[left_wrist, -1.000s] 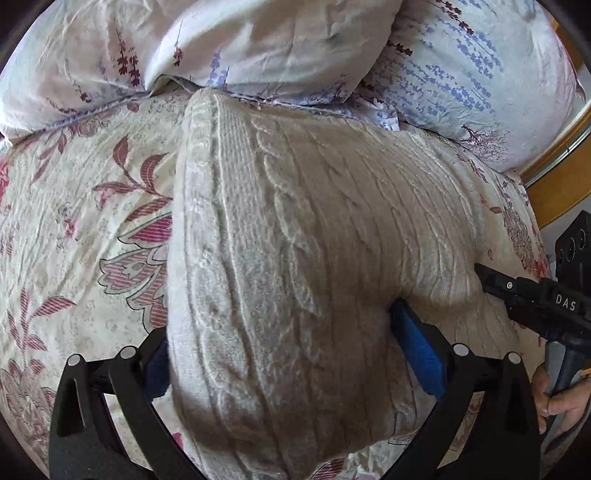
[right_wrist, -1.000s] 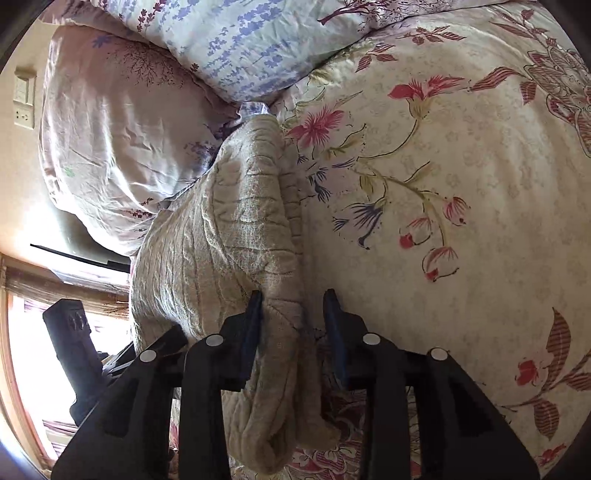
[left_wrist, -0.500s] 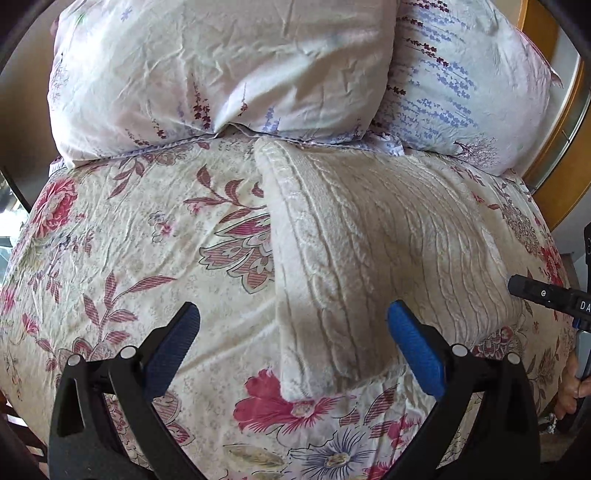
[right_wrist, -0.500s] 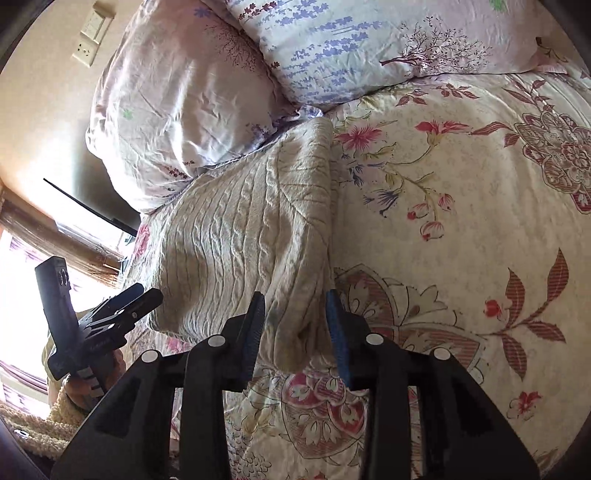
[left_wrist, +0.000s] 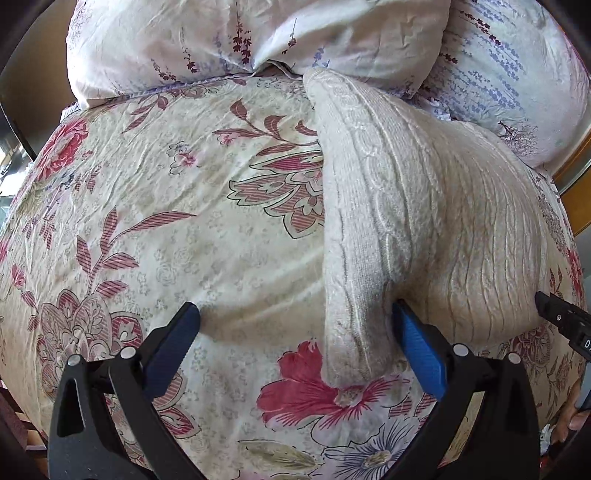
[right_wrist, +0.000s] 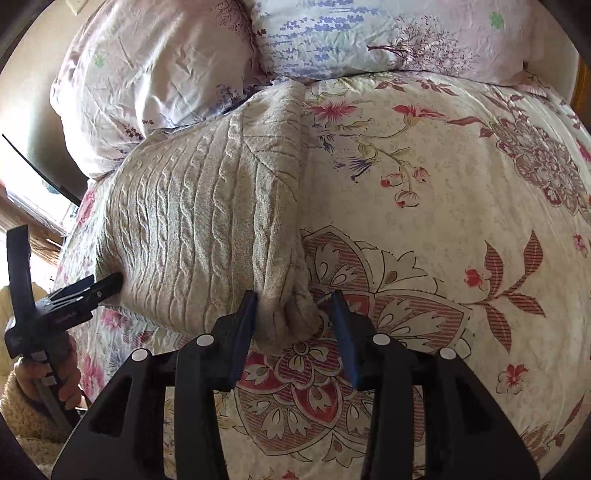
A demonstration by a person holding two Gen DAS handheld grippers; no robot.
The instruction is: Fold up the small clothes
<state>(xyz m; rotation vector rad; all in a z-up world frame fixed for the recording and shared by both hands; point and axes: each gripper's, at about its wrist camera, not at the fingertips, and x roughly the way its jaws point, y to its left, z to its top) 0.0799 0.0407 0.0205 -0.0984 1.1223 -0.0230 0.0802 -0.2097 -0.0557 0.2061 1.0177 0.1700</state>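
Chunky knit sweater [left_wrist: 424, 206] lies folded on the bed [left_wrist: 177, 229] by the pillows [left_wrist: 221, 33]: soft, floppy, grippy; grab doubled corners. Left gripper [left_wrist: 295, 325] gapes wide, empty; right gripper [right_wrist: 295, 314] is opening, corner between its jaws

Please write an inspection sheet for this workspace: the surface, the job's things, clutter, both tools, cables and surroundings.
Surface: floral bedspread, wrinkled.
Job's things: one cream cable-knit sweater, folded, lying flat on the bedspread, its far end by the pillows.
Clutter: nothing seen.
Left tool: open wide; the sweater's near corner lies against one blue pad only.
Right tool: jaws opening; the sweater's other corner lies between them, not pinched.
Cables: nothing seen.
Surroundings: two flower-print pillows at the head; window at one side.
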